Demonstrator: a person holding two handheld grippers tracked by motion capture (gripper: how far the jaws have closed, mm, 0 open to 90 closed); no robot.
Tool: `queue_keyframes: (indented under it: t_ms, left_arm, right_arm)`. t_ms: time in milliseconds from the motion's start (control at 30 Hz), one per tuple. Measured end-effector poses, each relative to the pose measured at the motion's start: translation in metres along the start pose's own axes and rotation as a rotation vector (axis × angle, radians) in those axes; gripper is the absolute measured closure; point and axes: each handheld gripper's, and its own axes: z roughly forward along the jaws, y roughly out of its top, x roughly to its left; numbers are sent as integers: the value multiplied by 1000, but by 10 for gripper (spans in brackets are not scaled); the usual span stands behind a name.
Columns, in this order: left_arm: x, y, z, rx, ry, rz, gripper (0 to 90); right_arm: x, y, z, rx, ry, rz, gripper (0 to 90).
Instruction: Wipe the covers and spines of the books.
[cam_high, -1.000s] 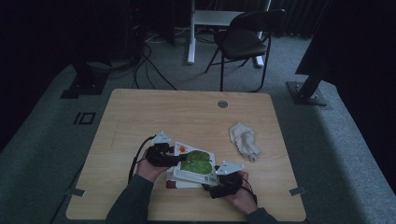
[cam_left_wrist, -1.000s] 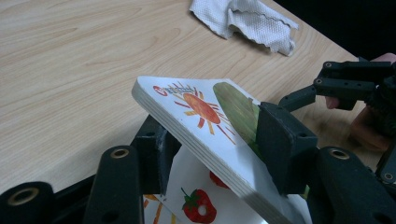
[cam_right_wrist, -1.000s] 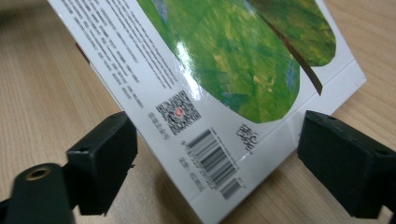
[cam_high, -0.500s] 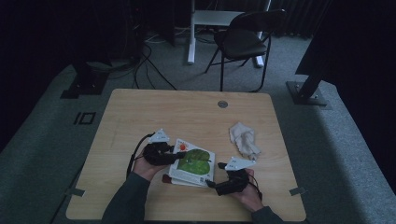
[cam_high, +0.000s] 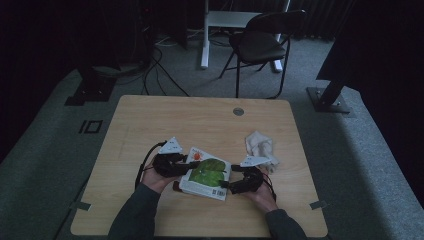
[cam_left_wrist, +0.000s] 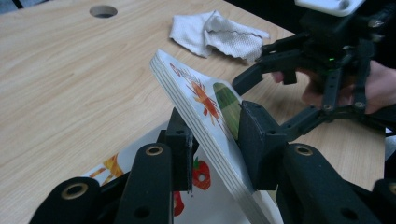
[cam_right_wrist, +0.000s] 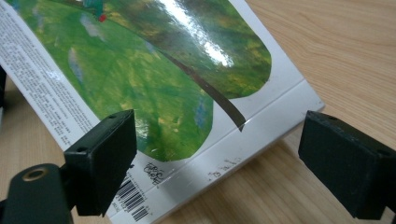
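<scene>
Board book (cam_high: 206, 173) lay near middle of wooden table (cam_high: 150, 120), toward near edge, green leaf cover up, atop second picture book (cam_left_wrist: 140, 186) flat on table. Left gripper (cam_left_wrist: 212, 135) had just been closing, jaws pinching thick page block of board book at its left edge, lifted clear of lower book. Right gripper (cam_right_wrist: 212, 158) stood at book's right near corner, jaws spread wide, pads (cam_right_wrist: 105, 156) apart from cover. White cloth (cam_high: 260, 145) lay crumpled right of book, beyond right gripper.
</scene>
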Motion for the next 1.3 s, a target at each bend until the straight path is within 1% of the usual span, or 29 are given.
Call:
queue_keyframes:
  t_ms: [33, 67, 100, 200, 233, 267, 333, 433, 467, 533, 567, 600, 633, 667, 700, 733, 767, 800, 833, 867, 900, 1000, 1033, 1067, 1100, 1133, 1167, 1267, 1300]
  left_arm:
    - [0, 0, -1, -4, 0, 4, 677]
    - [0, -1, -2, -10, 0, 9, 679]
    - [0, -1, -3, -18, -9, 15, 682]
    - [-1, -2, -4, -26, -14, 15, 692]
    - [-2, -2, -5, -31, -18, 27, 694]
    - [-2, -2, -5, -34, -25, 27, 694]
    - [-1, -3, -5, -36, -30, 28, 695]
    - [1, -6, -6, -44, -48, 20, 694]
    - [1, -7, -7, -50, -53, 17, 695]
    - [3, -9, -6, -55, -52, 8, 694]
    - [6, -11, -5, -60, -52, -12, 693]
    - [6, -11, -5, -60, -52, -12, 693]
    - [8, -12, -4, -62, -50, -28, 691]
    - [8, -12, -4, -62, -50, -28, 689]
    - [9, -13, -3, -60, -46, -32, 688]
    - [10, -13, -2, -57, -45, -39, 684]
    - [11, -15, 3, -38, -30, -44, 677]
    - [11, -15, 3, -38, -30, -44, 669]
    - [11, -19, 8, -15, -11, -43, 662]
    - [11, -19, 8, -15, -11, -43, 650]
    - [11, -23, 14, -8, -16, -48, 643]
    - [10, -26, 19, 8, -5, -46, 599]
    - [10, -28, 22, 18, 6, -39, 579]
    - [11, -30, 24, 24, 5, -46, 579]
    - [15, -35, 25, 13, -16, -67, 552]
    - [15, -35, 25, 13, -16, -67, 538]
    - [16, -40, 26, 13, -19, -69, 521]
    - [16, -45, 26, 22, -17, -67, 482]
    - [16, -49, 22, 2, -9, -72, 465]
  right_arm:
    - [-2, 0, 0, -6, 14, 19, 112]
    - [-7, 0, -1, -25, 47, 49, 113]
    - [-8, 0, -1, -27, 48, 56, 112]
    - [-10, 0, 1, -18, 42, 61, 113]
    - [-12, -3, 6, 8, 51, 81, 118]
    - [-13, -3, 8, 8, 72, 88, 136]
    - [-12, -2, 9, 2, 91, 86, 141]
    - [-13, -1, 7, 2, 94, 82, 162]
    - [-14, -1, 3, -14, 109, 89, 176]
    - [-14, -1, 1, -27, 109, 86, 176]
    - [-12, 1, -5, -47, 90, 76, 176]
    - [-12, 1, -5, -47, 90, 76, 176]
    - [-11, 3, -13, -76, 78, 66, 186]
    - [-11, 3, -13, -76, 78, 66, 186]
    - [-9, 6, -24, -111, 68, 48, 200]
    - [-8, 8, -29, -122, 62, 38, 201]
    - [-6, 9, -34, -132, 54, 22, 200]
    - [-4, 11, -38, -141, 49, 10, 200]
    - [-2, 13, -41, -149, 40, -2, 200]
    - [-2, 13, -41, -149, 40, -2, 200]
    - [1, 16, -47, -161, 28, -24, 200]
    - [3, 16, -51, -172, 28, -35, 202]
    - [4, 16, -53, -176, 42, -47, 233]
    - [4, 16, -53, -176, 42, -47, 233]
    - [6, 16, -55, -175, 62, -60, 245]
    - [6, 16, -55, -175, 62, -60, 245]
    - [8, 16, -55, -167, 82, -77, 277]
    - [10, 16, -53, -164, 94, -88, 285]
    - [12, 16, -50, -146, 85, -98, 285]
